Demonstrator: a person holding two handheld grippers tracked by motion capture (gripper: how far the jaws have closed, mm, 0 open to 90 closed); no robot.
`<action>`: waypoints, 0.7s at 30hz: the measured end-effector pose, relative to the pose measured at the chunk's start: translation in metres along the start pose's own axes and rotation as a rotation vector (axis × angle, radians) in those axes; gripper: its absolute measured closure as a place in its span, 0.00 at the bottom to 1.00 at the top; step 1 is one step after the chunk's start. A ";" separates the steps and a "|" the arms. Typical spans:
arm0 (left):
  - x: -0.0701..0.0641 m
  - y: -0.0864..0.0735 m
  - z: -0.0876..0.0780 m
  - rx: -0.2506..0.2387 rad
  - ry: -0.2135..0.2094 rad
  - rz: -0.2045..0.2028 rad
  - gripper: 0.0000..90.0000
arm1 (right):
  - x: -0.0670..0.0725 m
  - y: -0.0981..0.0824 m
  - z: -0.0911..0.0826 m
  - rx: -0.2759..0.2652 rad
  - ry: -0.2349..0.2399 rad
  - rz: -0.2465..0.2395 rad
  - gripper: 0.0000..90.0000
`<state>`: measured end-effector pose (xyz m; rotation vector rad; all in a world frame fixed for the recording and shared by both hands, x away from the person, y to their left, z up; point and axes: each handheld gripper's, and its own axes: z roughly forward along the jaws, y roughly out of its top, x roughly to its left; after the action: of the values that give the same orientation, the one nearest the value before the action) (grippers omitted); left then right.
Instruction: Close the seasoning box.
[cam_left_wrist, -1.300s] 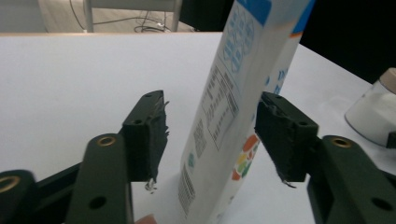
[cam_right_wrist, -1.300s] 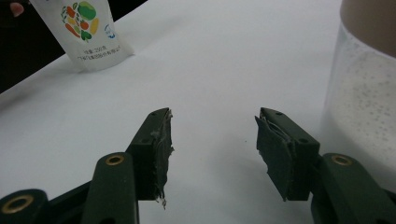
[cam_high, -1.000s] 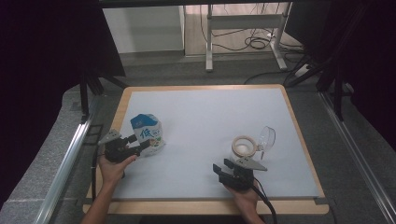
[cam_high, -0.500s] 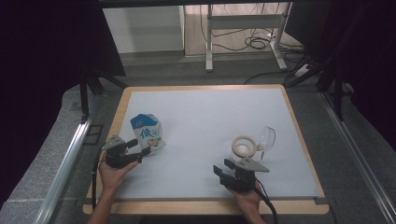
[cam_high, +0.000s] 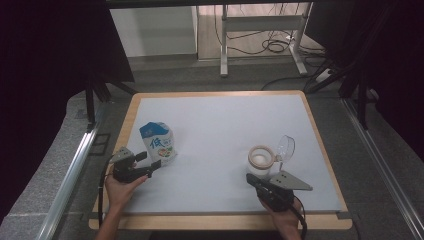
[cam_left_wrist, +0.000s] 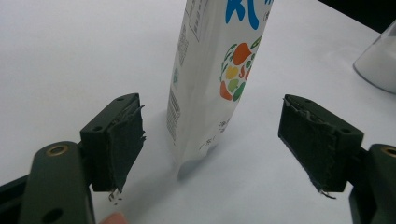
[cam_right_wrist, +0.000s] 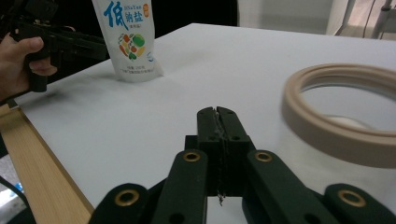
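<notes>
Between the left gripper's spread jaws: standing salt pouch, not gripped.

Left gripper jaws have just been opening and stand wide apart; the white pouch stands upright on the table between them, clear of both pads. On the high view the pouch sits at the left of the white table surface. Right gripper jaws have just closed fully, pad against pad, with nothing between them, beside the beige-rimmed jar, whose clear lid is tipped open.
</notes>
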<state>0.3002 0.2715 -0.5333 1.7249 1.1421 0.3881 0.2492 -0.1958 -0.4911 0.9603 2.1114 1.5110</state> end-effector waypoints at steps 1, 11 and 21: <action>-0.001 0.000 0.000 -0.001 -0.002 -0.006 0.24 | -0.002 0.001 -0.003 -0.003 -0.002 -0.006 1.00; -0.002 -0.001 0.000 -0.014 -0.022 -0.025 0.25 | -0.031 0.003 -0.042 -0.045 -0.019 0.035 1.00; -0.003 -0.003 -0.001 -0.007 -0.005 -0.007 0.27 | -0.061 0.010 -0.068 -0.072 -0.108 0.066 1.00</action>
<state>0.2966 0.2696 -0.5347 1.7140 1.1421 0.3831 0.2512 -0.2835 -0.4634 1.0703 1.9550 1.5205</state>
